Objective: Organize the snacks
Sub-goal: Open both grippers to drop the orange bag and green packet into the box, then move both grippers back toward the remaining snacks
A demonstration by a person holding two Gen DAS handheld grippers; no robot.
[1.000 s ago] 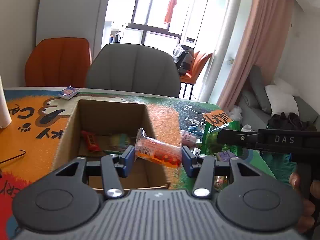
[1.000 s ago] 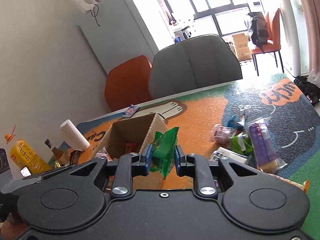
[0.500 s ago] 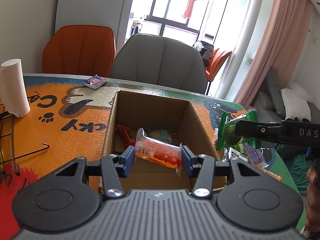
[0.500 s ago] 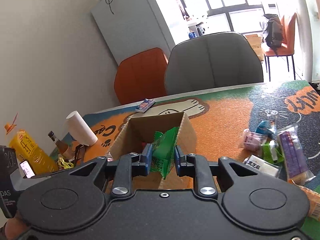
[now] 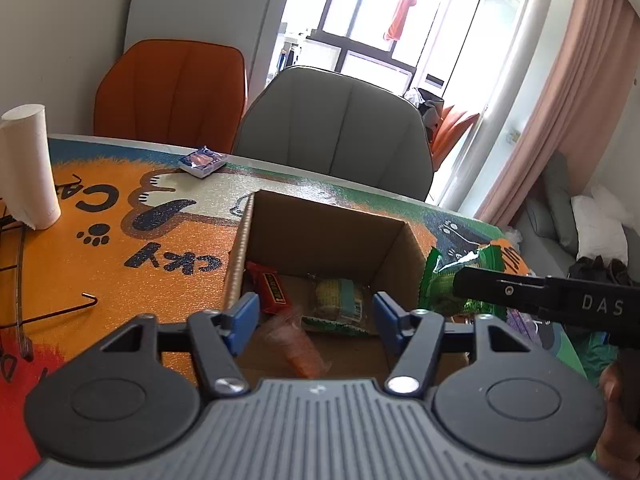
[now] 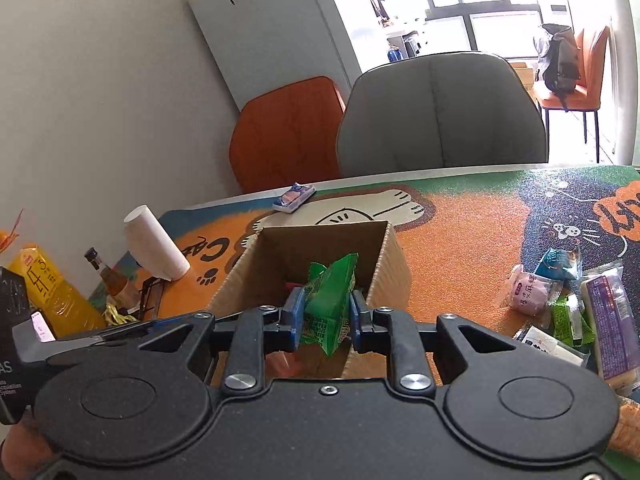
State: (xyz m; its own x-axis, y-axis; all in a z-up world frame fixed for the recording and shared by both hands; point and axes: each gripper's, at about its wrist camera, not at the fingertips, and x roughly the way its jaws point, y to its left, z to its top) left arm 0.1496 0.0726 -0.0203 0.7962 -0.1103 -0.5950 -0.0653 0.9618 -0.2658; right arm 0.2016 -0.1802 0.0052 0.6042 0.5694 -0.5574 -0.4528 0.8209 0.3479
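An open cardboard box (image 5: 332, 220) (image 6: 394, 264) stands on the printed table mat. My left gripper (image 5: 314, 314) hovers over its near side with its jaws opening. An orange snack packet (image 5: 296, 346), blurred, is loose below the pads and drops into the box. A red bar (image 5: 272, 290) and a yellow-green packet (image 5: 338, 304) lie on the box floor. My right gripper (image 6: 325, 314) is shut on a green snack bag (image 6: 330, 300) (image 5: 444, 284), held above the box's right near edge.
Several loose snacks (image 6: 568, 300) lie on the mat right of the box. A small blue packet (image 5: 202, 160) sits near the far edge. A paper roll (image 5: 28, 168), a wire rack (image 5: 24, 312) and bottles (image 6: 48, 292) stand at the left. Two chairs face the table's far side.
The left gripper moved in over the box, then let go of the orange packet, which now falls. The right gripper carried the green bag closer to the box.
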